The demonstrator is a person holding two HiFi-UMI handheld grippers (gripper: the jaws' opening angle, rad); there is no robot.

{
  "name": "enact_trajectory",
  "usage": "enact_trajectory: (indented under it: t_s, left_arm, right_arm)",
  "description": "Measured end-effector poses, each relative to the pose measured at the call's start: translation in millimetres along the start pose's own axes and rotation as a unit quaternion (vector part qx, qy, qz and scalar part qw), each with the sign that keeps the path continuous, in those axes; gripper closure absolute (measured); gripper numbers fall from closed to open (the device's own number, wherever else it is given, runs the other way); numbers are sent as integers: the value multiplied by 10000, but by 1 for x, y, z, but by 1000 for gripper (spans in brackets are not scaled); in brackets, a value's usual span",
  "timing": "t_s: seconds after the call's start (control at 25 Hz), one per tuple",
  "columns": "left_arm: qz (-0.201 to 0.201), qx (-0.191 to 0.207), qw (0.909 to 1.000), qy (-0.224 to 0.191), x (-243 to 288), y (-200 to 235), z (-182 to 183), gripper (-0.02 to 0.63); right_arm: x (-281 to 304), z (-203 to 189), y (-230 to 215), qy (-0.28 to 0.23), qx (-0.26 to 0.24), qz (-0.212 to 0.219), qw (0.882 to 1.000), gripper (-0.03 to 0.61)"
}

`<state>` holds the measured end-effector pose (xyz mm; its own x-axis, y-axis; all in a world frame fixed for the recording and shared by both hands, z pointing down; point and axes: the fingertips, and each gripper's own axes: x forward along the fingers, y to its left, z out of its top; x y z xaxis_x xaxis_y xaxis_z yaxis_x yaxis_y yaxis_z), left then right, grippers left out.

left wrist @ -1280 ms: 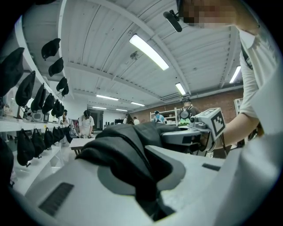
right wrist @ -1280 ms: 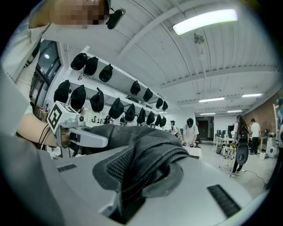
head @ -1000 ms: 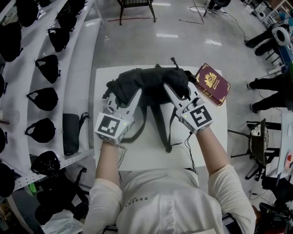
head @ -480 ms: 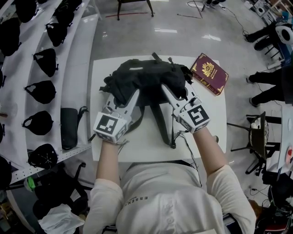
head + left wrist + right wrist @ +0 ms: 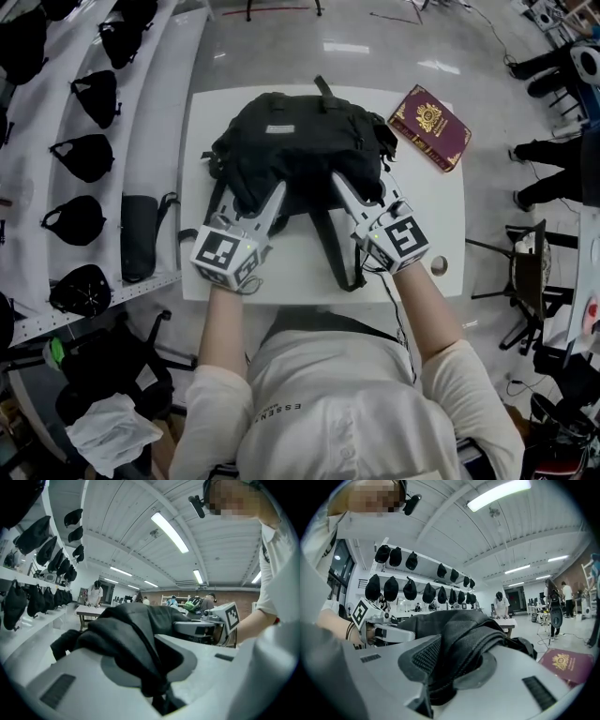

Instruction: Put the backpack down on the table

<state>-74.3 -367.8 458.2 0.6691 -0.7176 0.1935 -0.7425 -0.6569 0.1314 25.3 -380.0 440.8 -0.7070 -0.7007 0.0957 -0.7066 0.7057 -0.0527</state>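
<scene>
The black backpack lies on the far half of the white table, its straps trailing toward me. My left gripper is shut on a fold of the bag's near left edge; dark fabric fills the space between its jaws. On the near right edge, my right gripper is shut on padded, mesh-lined fabric. Each gripper view shows the other gripper beside the bag: the right gripper and the left gripper. Both point roughly level over the tabletop.
A maroon book with a gold crest lies at the table's far right corner, just right of the bag. A small round object sits near the right front edge. White shelves with black caps and a black pouch run along the left.
Both grippers have carried the backpack forward and down. It has spread out over the table's far half, and its top face now shows.
</scene>
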Motion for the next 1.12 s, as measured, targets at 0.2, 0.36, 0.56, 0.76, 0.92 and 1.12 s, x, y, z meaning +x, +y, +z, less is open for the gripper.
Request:
enact_trajectory:
  t_s: [0.2,0.36,0.56,0.76,0.92,1.12]
  left_arm:
    - [7,-139,9999,86,-17,-17,-21,545]
    - [-69,-144,9998,100,-30,-27,-39,541]
    - [-123,-182,9997,136,-43,-38,-61,541]
    - [-243,-143,9995,128,-53,-49,-84,540]
    - [-239,-153,9994,215,-60,-55,-103,534]
    - [-204,-190,9991,308,-67,-62,-123,524]
  right_arm:
    - [-18,-16,18,115,126,53,9998,486]
    - [-30,-32,31,165,212,36,9996,483]
    - [-43,-53,45,302,347,8,9989,477]
    - [-56,-76,57,422,511,-9,9978,471]
    - [-65,-96,66,529,692,-69,9962,463]
    - [-75,-117,74,665,824,-140,9943,451]
